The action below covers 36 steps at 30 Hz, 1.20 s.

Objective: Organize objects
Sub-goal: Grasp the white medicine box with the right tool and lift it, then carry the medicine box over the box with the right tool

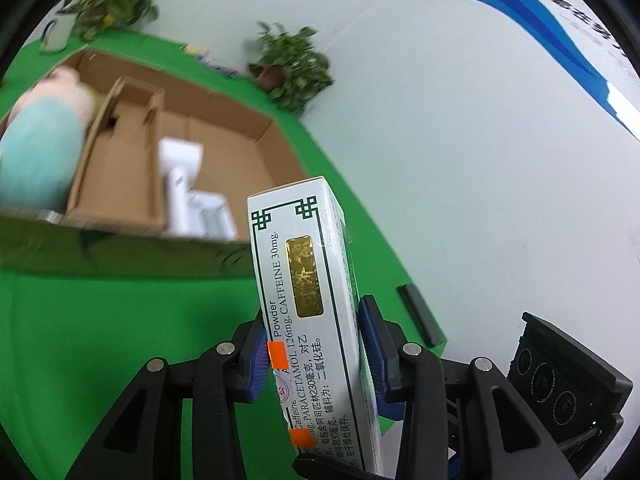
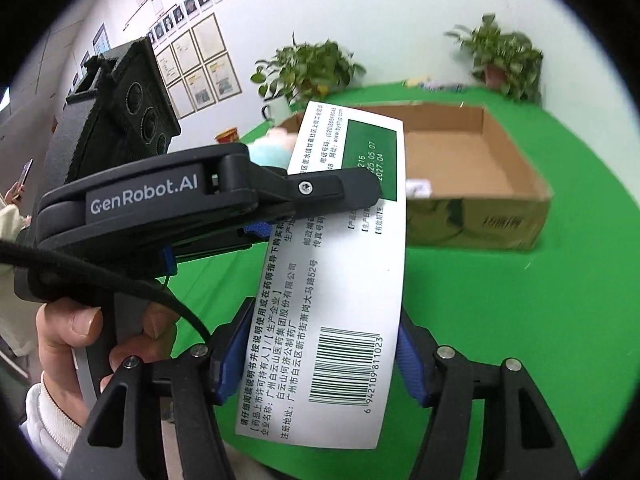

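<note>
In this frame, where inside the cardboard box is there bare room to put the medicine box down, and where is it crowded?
The widest bare floor in the cardboard box is its right section, between the divider and the right wall, behind the white packages. The left section is filled by a plush toy. The medicine box is clamped by both the left gripper and the right gripper.

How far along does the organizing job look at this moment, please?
Done: a plush toy and white items already sit in the cardboard box. In hand: both the left gripper and the right gripper clamp one medicine box above the green table. Left: placing it in the cardboard box.
</note>
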### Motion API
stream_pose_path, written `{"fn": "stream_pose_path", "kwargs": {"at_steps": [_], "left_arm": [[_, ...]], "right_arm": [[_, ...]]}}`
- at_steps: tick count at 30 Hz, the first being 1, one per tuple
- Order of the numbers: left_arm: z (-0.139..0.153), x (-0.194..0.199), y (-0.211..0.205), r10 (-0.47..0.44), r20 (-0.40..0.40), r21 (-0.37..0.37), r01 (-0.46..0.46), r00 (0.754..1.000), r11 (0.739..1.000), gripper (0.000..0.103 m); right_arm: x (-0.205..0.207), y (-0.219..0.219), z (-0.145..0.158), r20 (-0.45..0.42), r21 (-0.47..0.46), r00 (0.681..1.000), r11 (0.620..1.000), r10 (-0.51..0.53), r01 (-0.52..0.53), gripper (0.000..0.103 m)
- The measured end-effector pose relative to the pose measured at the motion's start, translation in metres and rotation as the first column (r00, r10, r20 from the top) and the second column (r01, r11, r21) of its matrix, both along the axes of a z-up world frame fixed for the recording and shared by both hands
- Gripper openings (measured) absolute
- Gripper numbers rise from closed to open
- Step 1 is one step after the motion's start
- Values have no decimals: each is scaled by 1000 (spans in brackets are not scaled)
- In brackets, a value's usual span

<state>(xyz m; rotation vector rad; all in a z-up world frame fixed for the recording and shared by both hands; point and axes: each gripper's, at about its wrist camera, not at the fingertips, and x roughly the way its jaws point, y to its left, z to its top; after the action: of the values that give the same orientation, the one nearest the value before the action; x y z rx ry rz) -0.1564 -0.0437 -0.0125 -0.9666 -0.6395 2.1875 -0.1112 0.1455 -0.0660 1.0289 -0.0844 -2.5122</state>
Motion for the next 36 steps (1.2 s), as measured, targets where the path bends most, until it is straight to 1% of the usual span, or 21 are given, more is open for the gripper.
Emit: {"fn": "stream_pose_path", "kwargs": {"at_steps": [3, 4, 7, 12, 17, 20, 25, 31, 36], "left_arm": [[18, -1, 9, -17, -39, 14, 18, 999, 1000, 37], [25, -8, 16, -23, -51, 17, 24, 998, 1000, 37], [42, -13, 26, -43, -83, 32, 46, 996, 998, 37], [73, -8, 35, -74, -137, 27, 79, 988, 997, 37], [95, -2, 40, -88, -174, 30, 95, 981, 995, 37], [102, 0, 40, -92, -188, 37, 100, 978, 994, 37], [110, 0, 37, -97, -200, 40, 107, 975, 993, 37], [120, -8, 34, -97, -213, 41, 108, 972, 993, 38], [131, -17, 34, -101, -217, 42, 112, 971, 993, 38]], "right_arm": [[-2, 3, 12, -32, 25, 999, 999, -22, 23, 62], [-1, 4, 16, -45, 34, 999, 999, -29, 31, 62], [-1, 5, 27, -86, 52, 995, 997, -50, 55, 62], [-11, 3, 42, -137, 69, 987, 993, -83, 93, 62], [-13, 4, 50, -167, 86, 981, 990, -97, 112, 62], [-12, 2, 52, -182, 97, 978, 988, -99, 118, 62], [-24, 10, 53, -192, 107, 976, 986, -104, 126, 62], [-27, 17, 57, -207, 113, 973, 985, -102, 127, 62], [-43, 14, 58, -215, 117, 971, 984, -105, 132, 62]]}}
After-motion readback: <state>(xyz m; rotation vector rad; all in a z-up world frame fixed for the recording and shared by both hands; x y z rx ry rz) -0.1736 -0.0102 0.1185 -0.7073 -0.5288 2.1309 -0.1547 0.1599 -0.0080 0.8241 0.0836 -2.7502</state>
